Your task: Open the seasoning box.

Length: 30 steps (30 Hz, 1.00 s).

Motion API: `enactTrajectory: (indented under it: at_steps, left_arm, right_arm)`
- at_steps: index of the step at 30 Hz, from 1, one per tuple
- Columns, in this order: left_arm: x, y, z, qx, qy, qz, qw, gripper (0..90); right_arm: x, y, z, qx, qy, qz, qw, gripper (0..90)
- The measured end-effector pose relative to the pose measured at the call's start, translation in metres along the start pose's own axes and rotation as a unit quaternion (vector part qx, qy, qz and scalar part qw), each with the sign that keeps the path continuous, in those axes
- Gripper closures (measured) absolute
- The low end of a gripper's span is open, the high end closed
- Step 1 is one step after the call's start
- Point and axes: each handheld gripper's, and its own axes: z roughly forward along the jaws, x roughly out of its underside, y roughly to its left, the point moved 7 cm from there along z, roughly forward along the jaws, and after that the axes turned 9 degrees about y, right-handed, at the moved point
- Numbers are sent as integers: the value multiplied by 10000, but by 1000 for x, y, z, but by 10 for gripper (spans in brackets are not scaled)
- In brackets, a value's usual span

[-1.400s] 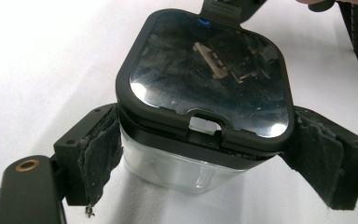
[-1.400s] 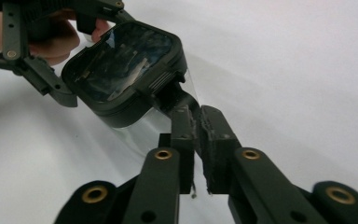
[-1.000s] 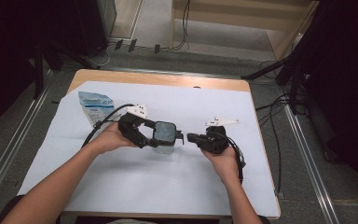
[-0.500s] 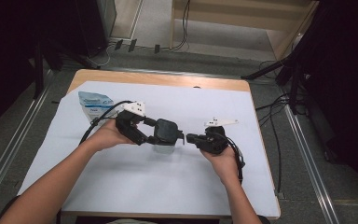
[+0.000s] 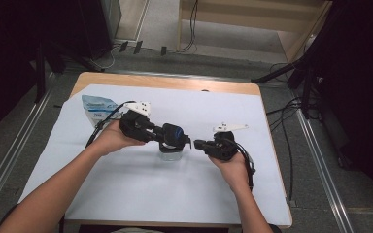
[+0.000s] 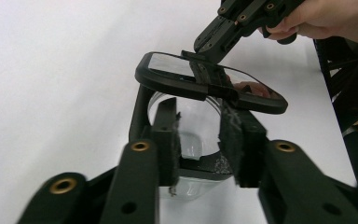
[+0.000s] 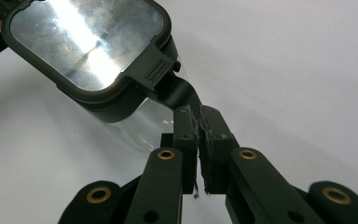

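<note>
Left hand-held gripper (image 6: 200, 140): jaws just closing in, pads set against either side of the clear container (image 6: 193, 135) below its lid, a grip by the look of it. Right hand-held gripper (image 7: 198, 128): pinched tight on the black latch tab (image 7: 179, 91) of the dark-framed lid (image 7: 86, 44), reaching in from 3 o'clock in the high view. Container (image 5: 169, 151) stood on the white worktop (image 5: 175, 194) near its centre, between both hands. Blue-and-white pouch (image 5: 97, 107) lay well apart toward 10 o'clock, beside the left hand-held gripper's cable (image 5: 102, 124).
</note>
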Motion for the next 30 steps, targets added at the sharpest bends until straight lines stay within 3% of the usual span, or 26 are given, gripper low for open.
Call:
enactTrajectory:
  at_steps: [9, 30]
  left_arm:
    - [-2, -3, -2, 10, 211, -51, 9998, 834]
    - [-32, -13, 0, -18, 262, -99, 9996, 880]
  right_arm:
    - [0, 0, 1, 15, 22, -43, 10000, 876]
    - [0, 0, 0, 77, 70, -71, 9999, 900]
